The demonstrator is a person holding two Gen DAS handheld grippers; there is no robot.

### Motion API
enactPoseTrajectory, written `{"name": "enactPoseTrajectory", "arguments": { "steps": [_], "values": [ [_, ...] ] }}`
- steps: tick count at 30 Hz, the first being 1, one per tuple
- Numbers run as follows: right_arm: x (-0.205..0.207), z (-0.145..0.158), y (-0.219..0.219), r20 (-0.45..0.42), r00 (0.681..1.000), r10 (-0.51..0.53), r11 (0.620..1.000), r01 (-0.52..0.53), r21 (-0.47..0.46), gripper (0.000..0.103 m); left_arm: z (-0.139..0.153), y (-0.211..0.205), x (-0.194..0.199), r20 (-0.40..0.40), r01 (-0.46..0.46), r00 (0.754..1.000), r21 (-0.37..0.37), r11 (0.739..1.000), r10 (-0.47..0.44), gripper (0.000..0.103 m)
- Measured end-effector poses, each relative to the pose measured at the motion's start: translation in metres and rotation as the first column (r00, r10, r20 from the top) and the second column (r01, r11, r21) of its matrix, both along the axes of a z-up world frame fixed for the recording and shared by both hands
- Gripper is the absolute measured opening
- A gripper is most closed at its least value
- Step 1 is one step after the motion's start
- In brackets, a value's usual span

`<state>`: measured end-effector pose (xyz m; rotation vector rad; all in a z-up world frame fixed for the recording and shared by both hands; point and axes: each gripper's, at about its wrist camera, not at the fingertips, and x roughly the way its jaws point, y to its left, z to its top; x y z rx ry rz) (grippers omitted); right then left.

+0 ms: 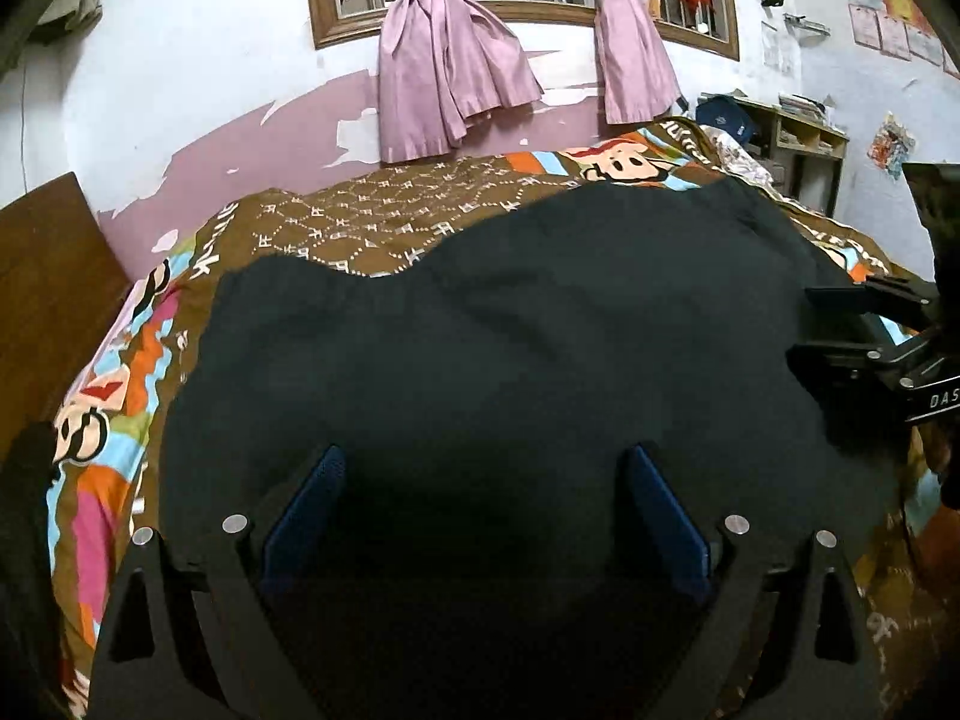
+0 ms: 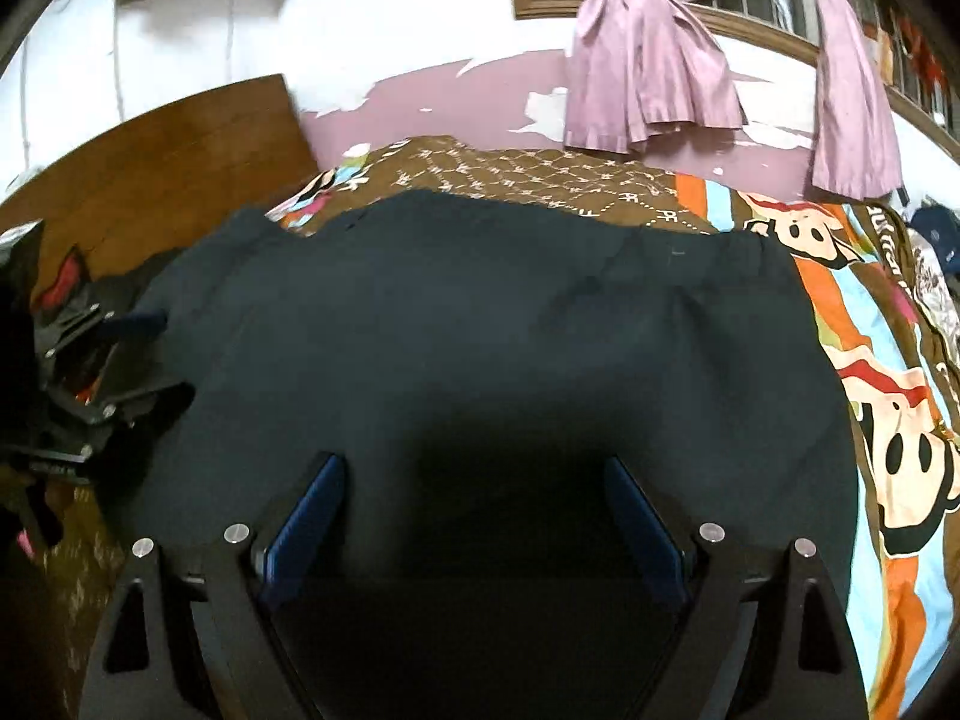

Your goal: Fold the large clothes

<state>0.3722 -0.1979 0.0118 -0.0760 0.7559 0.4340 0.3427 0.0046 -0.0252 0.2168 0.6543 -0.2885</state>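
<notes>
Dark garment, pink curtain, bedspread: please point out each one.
Dark garment (image 1: 510,330): left wrist view, middle of the cloth.
Pink curtain (image 1: 447,60): left wrist view, knotted panel.
Bedspread (image 2: 888,420): right wrist view, cartoon-printed part.

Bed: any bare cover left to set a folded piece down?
Free: the brown patterned strip of bedspread between the dark garment and the pink wall, and the cartoon-print band along the garment's right edge. Crowded: the headboard side, where dark clothes pile up.

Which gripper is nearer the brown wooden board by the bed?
Left. The left gripper is over the dark garment beside the wooden board; the right gripper is over its opposite end.
</notes>
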Motion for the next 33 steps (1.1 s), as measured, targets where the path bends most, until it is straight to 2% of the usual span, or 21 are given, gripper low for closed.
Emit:
{"name": "enactPoseTrajectory", "arguments": {
  "steps": [3, 7, 13, 18, 24, 33],
  "values": [
    [0.028, -0.004, 0.003, -0.025, 0.999, -0.030, 1.000, 0.030, -0.003, 0.093, -0.002, 0.001, 0.025, -0.018, -0.013, 1.000, -0.011, 1.000, 0.013, 0.094],
    [0.054, -0.010, 0.004, -0.033, 0.998, -0.057, 0.998, 0.056, -0.041, 0.101, -0.009, 0.008, 0.054, -0.065, -0.070, 0.996, -0.024, 0.997, 0.069, 0.100],
    [0.083, -0.019, -0.005, -0.033, 0.995, -0.089, 0.995, 0.088, -0.039, 0.103, -0.009, 0.018, 0.082, -0.078, -0.133, 0.988, -0.027, 0.991, 0.131, 0.102],
    [0.102, -0.021, -0.019, -0.041, 0.989, -0.142, 0.990, 0.141, -0.025, 0.103, -0.007, 0.031, 0.096, -0.079, -0.178, 0.982, -0.075, 0.981, 0.172, 0.102],
    [0.126, -0.034, -0.027, -0.103, 0.982, -0.161, 0.987, 0.160, -0.013, 0.103, -0.014, 0.038, 0.118, -0.162, -0.166, 0.976, -0.136, 0.977, 0.143, 0.102],
    [0.132, -0.049, -0.023, -0.132, 0.978, -0.164, 0.986, 0.162, -0.024, 0.103, -0.025, 0.040, 0.131, -0.201, -0.162, 0.972, -0.190, 0.968, 0.123, 0.102]
  ]
}}
